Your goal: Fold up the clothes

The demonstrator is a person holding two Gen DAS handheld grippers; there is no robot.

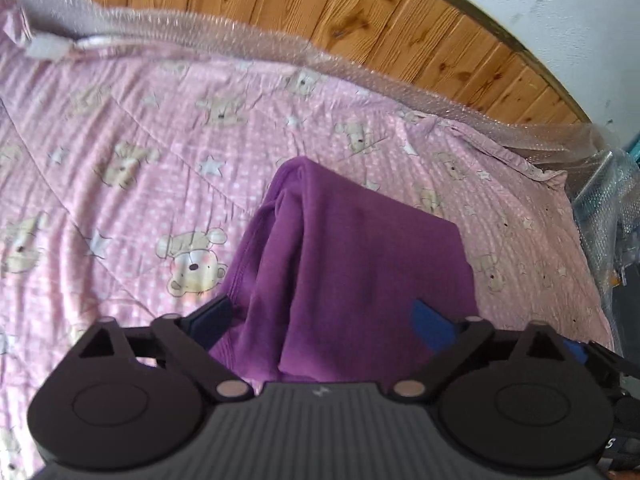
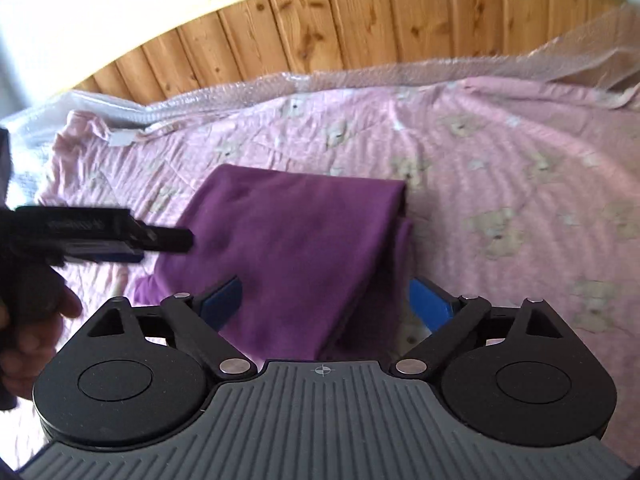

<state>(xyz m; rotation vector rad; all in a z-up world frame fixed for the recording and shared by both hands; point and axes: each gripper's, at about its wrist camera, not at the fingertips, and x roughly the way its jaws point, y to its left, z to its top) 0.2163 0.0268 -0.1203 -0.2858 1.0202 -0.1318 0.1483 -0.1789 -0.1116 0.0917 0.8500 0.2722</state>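
While held low over the purple garment [image 1: 352, 264], left gripper [image 1: 324, 320] seen from its own wrist with jaws spread wide, blue pads either side of the cloth and nothing pinched. Lies folded into a thick rectangular bundle on the pink teddy-bear sheet [image 1: 120, 160], near edge running under the tool, a stitched hem curving down the bundle's left side. Probably parked there to press or straighten the last fold rather than to lift. Soft, matte knit; sheet thinner, creased, printed with bears and stars. Beyond the garment, crinkly bubble wrap [image 1: 280, 48] along the sheet's far edge, then knotty wooden panelling [image 1: 400, 12].

From the right wrist, right gripper [image 2: 326, 300] likewise spread open, pads flanking the garment's near corner, gripping nothing. Same bundle, flat on top, layered edges stacked along its right side. Left of the garment, the other tool reaching in sideways, blurred, tip just at the cloth's left edge; contact not clear. Judged nearly finished: compact shape, only tidying left.
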